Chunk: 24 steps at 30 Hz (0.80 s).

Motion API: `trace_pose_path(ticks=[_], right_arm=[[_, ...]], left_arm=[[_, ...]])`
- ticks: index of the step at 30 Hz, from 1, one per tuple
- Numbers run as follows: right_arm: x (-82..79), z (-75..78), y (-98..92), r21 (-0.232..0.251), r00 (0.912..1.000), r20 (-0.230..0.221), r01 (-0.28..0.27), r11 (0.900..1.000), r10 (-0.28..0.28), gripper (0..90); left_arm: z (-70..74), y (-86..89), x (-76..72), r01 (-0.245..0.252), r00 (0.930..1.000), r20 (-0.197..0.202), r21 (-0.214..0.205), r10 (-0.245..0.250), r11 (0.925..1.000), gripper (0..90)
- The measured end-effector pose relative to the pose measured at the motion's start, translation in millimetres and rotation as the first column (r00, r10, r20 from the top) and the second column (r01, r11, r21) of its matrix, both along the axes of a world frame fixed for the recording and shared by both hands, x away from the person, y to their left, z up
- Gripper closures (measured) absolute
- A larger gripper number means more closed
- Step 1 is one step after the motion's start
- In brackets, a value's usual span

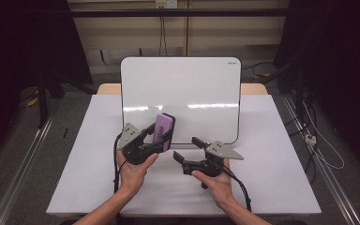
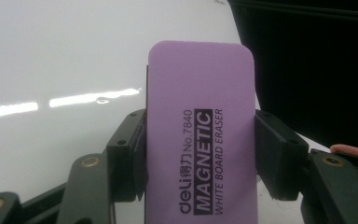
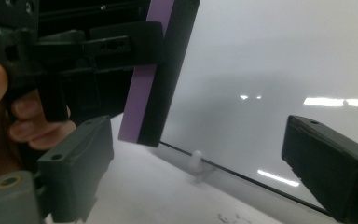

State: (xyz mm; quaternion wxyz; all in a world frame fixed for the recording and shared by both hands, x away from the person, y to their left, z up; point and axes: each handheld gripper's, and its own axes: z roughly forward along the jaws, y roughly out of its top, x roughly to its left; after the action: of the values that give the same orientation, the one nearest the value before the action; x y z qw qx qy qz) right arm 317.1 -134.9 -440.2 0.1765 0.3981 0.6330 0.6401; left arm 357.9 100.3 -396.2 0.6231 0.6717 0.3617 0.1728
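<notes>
So the eraser (image 2: 200, 135) is a flat purple block with rounded corners, and the printed face reads "deli No.7840 MAGNETIC WHITE BOARD ERASER", with MAGNETIC in purple letters on a dark bar. Side-on from the right gripper view (image 3: 161, 70) I can see it's two layers, a thin purple top and a thicker black pad underneath. It's standing on end, a bit tilted, held up off the tabletop (image 1: 89, 159) just in front of the lower middle of the whiteboard (image 1: 183, 89).

My left hand-held gripper (image 1: 161, 133) is pinching it across its two long edges, pads pressed tight against both sides, with most of the eraser sticking out above the jaws. In the high view the eraser pokes up and to the right from that gripper.

My right hand-held gripper (image 1: 186, 147) sits just beside it to the right, low over the tabletop, jaws spread wide with nothing between them, pointing toward the eraser and the board's bottom edge.

The whiteboard itself is white, glossy, rounded corners, leaning back, wiped clean apart from light reflections. The tabletop under it is covered in white.
</notes>
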Motion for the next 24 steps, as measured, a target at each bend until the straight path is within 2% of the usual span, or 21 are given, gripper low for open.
trace_pose_path(ticks=[2, 7, 10, 11, 12, 19, 21, 24], right_arm=[[1.1, -0.8, 3.8, 0.012, 1.0, -0.001, 0.006, 0.9999, -0.006, 11.9], [-0.5, -2.7, 11.9, 0.039, 1.0, -0.002, 0.001, 0.9992, -0.001, 25.9], [2.0, -5.6, 16.4, 0.076, 0.9995, -0.03, -0.007, 0.9971, 0.009, 32.2], [2.1, -6.4, 17.6, 0.084, 0.9994, -0.034, -0.008, 0.9965, 0.011, 38.4], [2.0, -7.1, 18.9, 0.087, 0.9994, -0.034, -0.01, 0.9962, 0.013, 40.5], [4.4, -11.1, 22.5, 0.129, 0.997, -0.073, -0.015, 0.9915, 0.024, 49.3], [5.2, -11.8, 22.4, 0.154, 0.9953, -0.09, -0.023, 0.9878, 0.037, 50.0], [5.5, -12.3, 22.3, 0.155, 0.9957, -0.086, -0.02, 0.9877, 0.034, 54.8]], left_arm=[[-1.1, -0.7, 0.0, 0.002, 1.0, 0.001, 0.006, -0.002, 1.0, 41.2], [-5.4, -3.8, -0.3, 0.007, 0.9999, -0.008, 0.009, -0.007, 0.9999, 41.2], [-7.6, -6.2, -0.6, 0.008, 0.9999, -0.009, 0.014, -0.008, 0.9999, 41.2], [-8.1, -6.7, -0.6, 0.01, 0.9999, -0.011, 0.015, -0.01, 0.9998, 41.2], [-8.4, -7.1, -0.6, 0.012, 0.9999, -0.01, 0.016, -0.011, 0.9998, 41.2], [-11.8, -9.9, -1.7, 0.016, 0.9998, -0.016, 0.012, -0.015, 0.9998, 41.2], [-12.3, -10.2, -1.5, 0.02, 0.9997, -0.013, 0.017, -0.02, 0.9996, 41.2], [-13.2, -11.0, -1.8, 0.023, 0.9996, -0.017, 0.007, -0.023, 0.9997, 41.2]])
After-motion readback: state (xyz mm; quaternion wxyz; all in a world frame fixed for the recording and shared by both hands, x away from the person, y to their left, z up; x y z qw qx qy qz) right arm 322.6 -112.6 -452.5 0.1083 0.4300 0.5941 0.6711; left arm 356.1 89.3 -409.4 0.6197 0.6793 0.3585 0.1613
